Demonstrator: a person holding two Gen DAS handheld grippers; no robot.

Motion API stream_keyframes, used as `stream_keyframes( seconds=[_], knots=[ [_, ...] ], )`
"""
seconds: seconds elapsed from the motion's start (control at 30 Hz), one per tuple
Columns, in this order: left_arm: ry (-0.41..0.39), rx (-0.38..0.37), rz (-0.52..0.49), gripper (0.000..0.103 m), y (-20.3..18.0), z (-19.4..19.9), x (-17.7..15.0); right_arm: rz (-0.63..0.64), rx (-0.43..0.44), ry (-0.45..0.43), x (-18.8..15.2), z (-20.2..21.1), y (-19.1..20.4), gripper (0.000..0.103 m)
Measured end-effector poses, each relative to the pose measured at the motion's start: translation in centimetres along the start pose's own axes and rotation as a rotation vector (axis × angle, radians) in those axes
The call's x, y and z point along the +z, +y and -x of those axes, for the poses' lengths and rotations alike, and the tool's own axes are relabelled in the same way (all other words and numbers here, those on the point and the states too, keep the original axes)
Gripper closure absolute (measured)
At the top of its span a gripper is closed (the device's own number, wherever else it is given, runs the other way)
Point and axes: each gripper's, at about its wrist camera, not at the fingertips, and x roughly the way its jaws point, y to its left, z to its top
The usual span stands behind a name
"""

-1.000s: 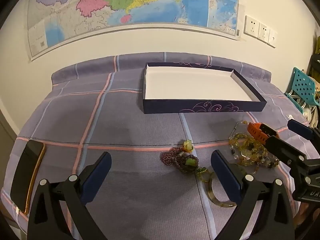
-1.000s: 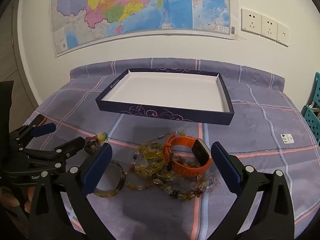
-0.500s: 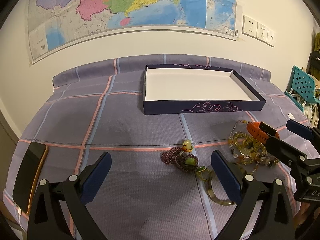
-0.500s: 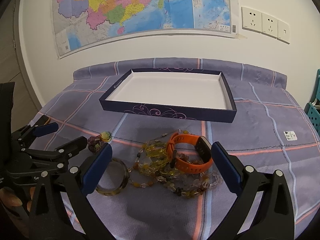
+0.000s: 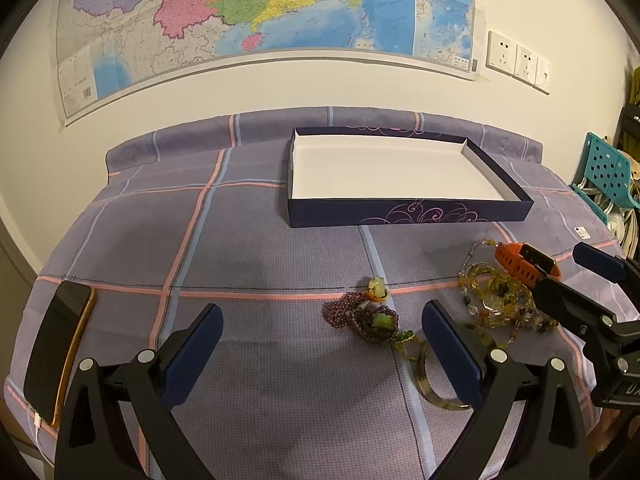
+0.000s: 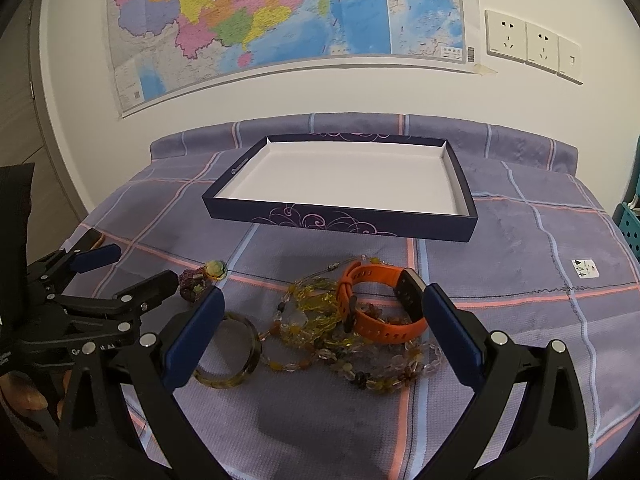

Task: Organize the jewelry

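A shallow dark blue box (image 5: 408,213) (image 6: 340,222) with a bare white floor lies open on the purple checked bed. In front of it is a heap of jewelry: an orange watch (image 6: 378,300) (image 5: 526,266), yellow bead strands (image 6: 312,316) (image 5: 494,300), a purple bead bracelet with green stones (image 5: 362,316) (image 6: 196,286) and a translucent bangle (image 6: 230,354) (image 5: 434,386). My left gripper (image 5: 322,350) (image 6: 128,270) stands open just short of the purple bracelet. Over the watch and beads my right gripper (image 6: 322,334) (image 5: 568,276) is open too. Neither holds anything.
A dark phone (image 5: 56,348) lies at the bed's left edge. A map and wall sockets (image 6: 528,46) hang on the wall behind. A teal perforated basket (image 5: 608,172) stands to the right of the bed. A small white tag (image 6: 586,269) lies on the cover.
Both grippers have pulled back and risen slightly, so the box and jewelry sit a little farther off. Jaws stay open and no jewelry has moved.
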Motion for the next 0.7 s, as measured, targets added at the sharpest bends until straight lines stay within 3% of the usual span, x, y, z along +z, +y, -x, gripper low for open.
stream_keyframes(
  seconds=[0.7],
  knots=[
    [0.007, -0.02, -0.012, 0.007, -0.3, -0.5, -0.4, -0.034, -0.001, 0.006, -0.5, -0.1, -1.3, 0.006]
  ],
)
